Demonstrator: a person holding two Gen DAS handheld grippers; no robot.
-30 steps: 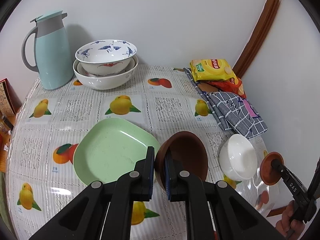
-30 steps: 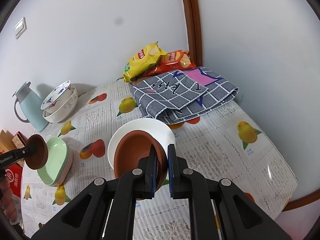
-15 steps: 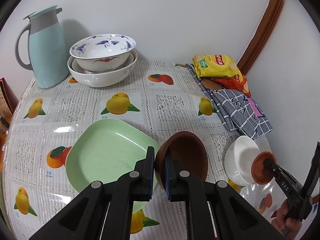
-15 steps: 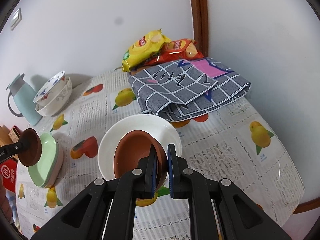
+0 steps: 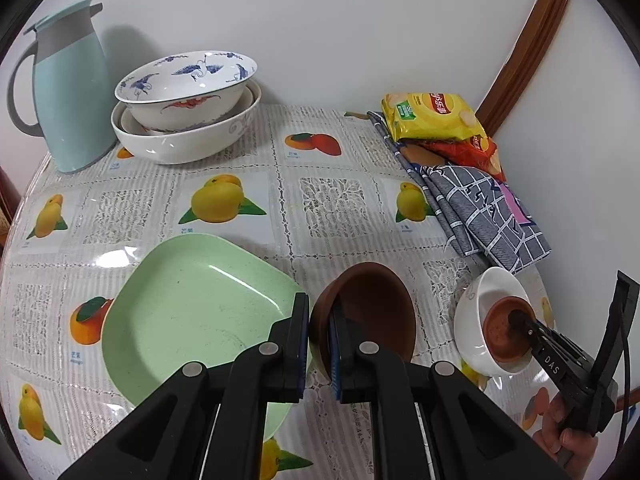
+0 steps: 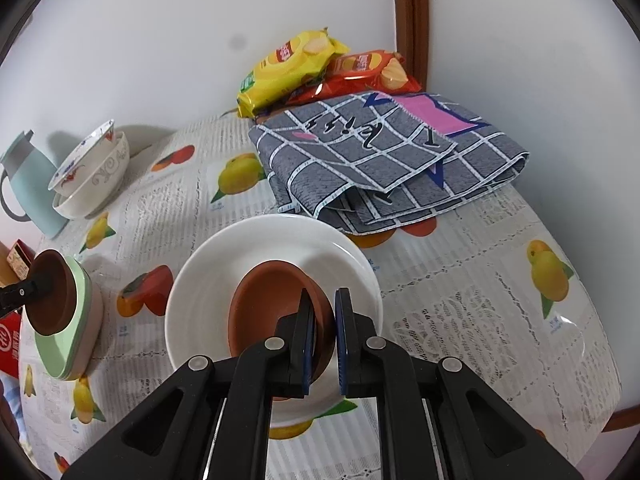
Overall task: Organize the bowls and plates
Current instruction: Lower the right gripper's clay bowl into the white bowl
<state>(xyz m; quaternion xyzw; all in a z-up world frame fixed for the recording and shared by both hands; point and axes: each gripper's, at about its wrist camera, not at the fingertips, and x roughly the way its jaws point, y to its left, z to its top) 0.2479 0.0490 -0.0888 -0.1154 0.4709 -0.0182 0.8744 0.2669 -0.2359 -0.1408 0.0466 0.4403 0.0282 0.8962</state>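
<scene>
My left gripper [image 5: 319,344] is shut on the rim of a brown bowl [image 5: 368,308], held just right of the green square plate [image 5: 188,312]. My right gripper [image 6: 323,332] is shut on the rim of a second brown bowl [image 6: 268,308], which sits low inside the white bowl [image 6: 224,280]. In the left wrist view the right gripper [image 5: 520,322] holds that brown bowl [image 5: 500,332] inside the white bowl [image 5: 472,320]. In the right wrist view the left-held brown bowl [image 6: 52,296] hangs beside the green plate [image 6: 76,340].
Stacked patterned bowls [image 5: 184,108] and a pale blue jug [image 5: 68,92] stand at the back left. Snack bags [image 5: 432,116] and a folded grey checked cloth [image 5: 480,212] lie at the back right by the wall. The fruit-print tablecloth [image 5: 332,200] covers the table.
My right gripper has lowered its brown bowl down into the white bowl. My left gripper has moved forward a little with its brown bowl still held.
</scene>
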